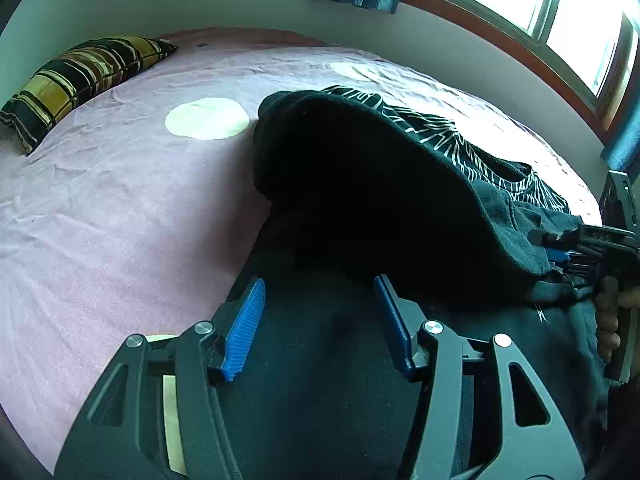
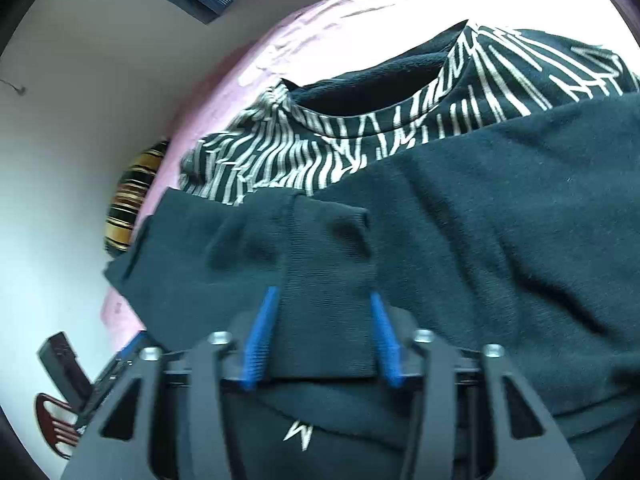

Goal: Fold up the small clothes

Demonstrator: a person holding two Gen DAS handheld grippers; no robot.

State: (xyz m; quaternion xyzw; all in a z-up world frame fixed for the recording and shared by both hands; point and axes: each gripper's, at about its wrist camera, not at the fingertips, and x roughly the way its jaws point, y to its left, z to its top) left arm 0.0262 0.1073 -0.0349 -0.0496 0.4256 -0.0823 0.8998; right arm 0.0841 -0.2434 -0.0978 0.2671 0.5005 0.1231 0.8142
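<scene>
The dark garment [image 1: 360, 184] lies folded over on the pink bed [image 1: 120, 208]. Left gripper [image 1: 320, 320]: fingers apart above the fabric, gripping nothing. Right gripper [image 2: 324, 336]: fingers closed on the garment's ribbed cuff [image 2: 328, 280].

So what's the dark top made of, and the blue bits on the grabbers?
The dark top looks like soft knit cotton or fleece: matte, slightly fuzzy, with a ribbed cuff between the right gripper's pads. The blue pads look like ridged rubber or plastic; fine grooves show, but which one is unclear.
</scene>
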